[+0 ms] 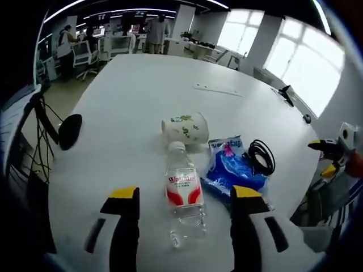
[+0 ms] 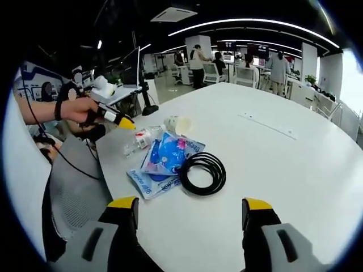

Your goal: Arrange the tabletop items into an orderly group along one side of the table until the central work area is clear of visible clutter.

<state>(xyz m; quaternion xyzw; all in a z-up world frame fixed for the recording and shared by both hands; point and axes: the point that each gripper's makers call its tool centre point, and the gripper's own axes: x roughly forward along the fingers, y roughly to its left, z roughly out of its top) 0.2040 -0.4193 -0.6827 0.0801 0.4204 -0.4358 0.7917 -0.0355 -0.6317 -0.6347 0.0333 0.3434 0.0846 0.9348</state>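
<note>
A clear water bottle (image 1: 182, 195) with a red-and-white label lies on the white table (image 1: 142, 85), cap pointing away, between the wide-apart jaws of my open left gripper (image 1: 185, 195). Beyond it a paper cup (image 1: 186, 128) lies on its side. To the right are blue plastic packets (image 1: 232, 167) and a coiled black cable (image 1: 261, 156). My right gripper (image 2: 190, 205) is open over the table edge, just short of the cable coil (image 2: 202, 173) and the packets (image 2: 164, 156). Farther off are the bottle (image 2: 139, 139), the cup (image 2: 176, 123) and the hand-held left gripper (image 2: 122, 121).
A grey mesh chair back (image 2: 74, 192) stands beside the table's near edge. A black round object on a stand (image 1: 71, 130) sits off the left edge. My right gripper (image 1: 322, 157) shows at the table's right edge. The table's far half (image 2: 283, 158) is bare; desks and people stand behind.
</note>
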